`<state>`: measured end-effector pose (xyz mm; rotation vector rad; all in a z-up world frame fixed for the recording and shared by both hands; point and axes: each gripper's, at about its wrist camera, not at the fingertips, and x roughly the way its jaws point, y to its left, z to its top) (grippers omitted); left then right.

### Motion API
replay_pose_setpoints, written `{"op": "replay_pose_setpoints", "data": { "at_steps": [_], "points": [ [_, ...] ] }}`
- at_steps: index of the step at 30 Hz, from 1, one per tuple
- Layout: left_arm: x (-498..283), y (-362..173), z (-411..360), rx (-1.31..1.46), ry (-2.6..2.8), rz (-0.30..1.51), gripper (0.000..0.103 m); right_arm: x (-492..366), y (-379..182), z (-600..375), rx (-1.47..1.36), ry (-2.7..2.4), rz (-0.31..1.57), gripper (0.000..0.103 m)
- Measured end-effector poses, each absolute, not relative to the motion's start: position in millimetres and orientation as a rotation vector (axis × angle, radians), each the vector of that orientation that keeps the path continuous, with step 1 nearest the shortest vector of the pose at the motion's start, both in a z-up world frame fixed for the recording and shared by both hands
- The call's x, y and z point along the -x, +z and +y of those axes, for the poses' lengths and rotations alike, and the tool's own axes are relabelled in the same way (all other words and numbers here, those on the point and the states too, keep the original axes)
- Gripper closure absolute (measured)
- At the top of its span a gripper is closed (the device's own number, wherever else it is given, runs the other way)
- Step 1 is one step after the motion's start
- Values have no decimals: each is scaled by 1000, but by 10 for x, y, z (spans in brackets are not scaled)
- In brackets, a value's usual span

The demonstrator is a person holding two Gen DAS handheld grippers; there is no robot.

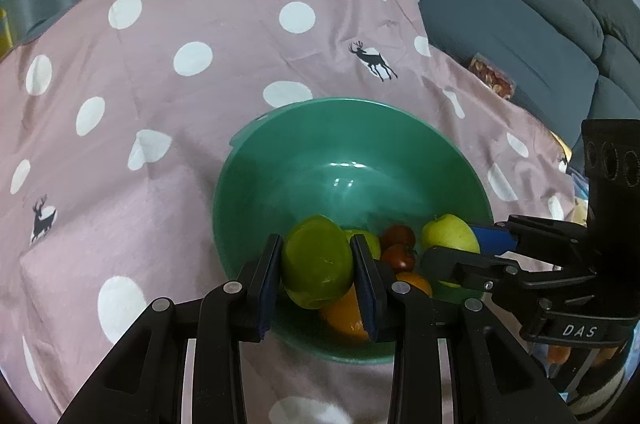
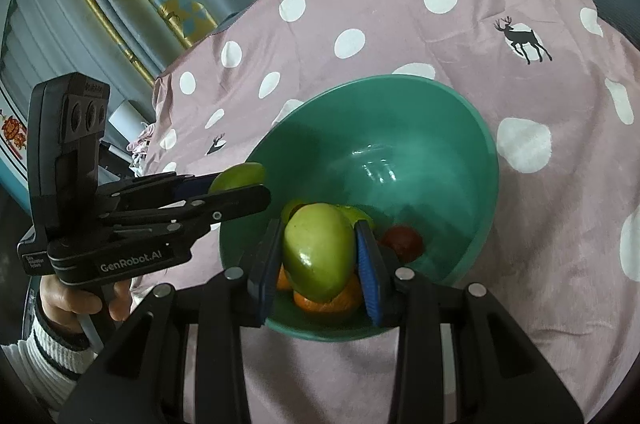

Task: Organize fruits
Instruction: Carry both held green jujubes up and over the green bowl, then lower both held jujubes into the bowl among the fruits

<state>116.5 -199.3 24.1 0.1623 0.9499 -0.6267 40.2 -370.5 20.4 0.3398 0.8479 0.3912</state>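
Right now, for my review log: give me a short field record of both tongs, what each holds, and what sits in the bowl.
left tongs: shut on a green apple, held over the bowl
right tongs: shut on a second green apple, also over the bowl
bowl: green, on the pink polka-dot cloth
bowl contents: oranges, tomatoes, another green fruit
surroundings: grey sofa behind the cloth

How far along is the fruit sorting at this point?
Done: oranges and tomatoes already lie in the green bowl. In hand: the left claw and the right claw each grip a green apple over the bowl. Left: releasing both; no other loose fruit shows on the polka-dot cloth.
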Motion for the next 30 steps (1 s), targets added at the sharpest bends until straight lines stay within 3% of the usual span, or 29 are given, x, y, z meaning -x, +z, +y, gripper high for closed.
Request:
{"op": "replay_pose_setpoints", "data": {
  "at_steps": [30],
  "points": [
    [-1267,94,-2171,-220,-617,961,69,-594,255,-3631,-93,326,882,67]
  ]
}}
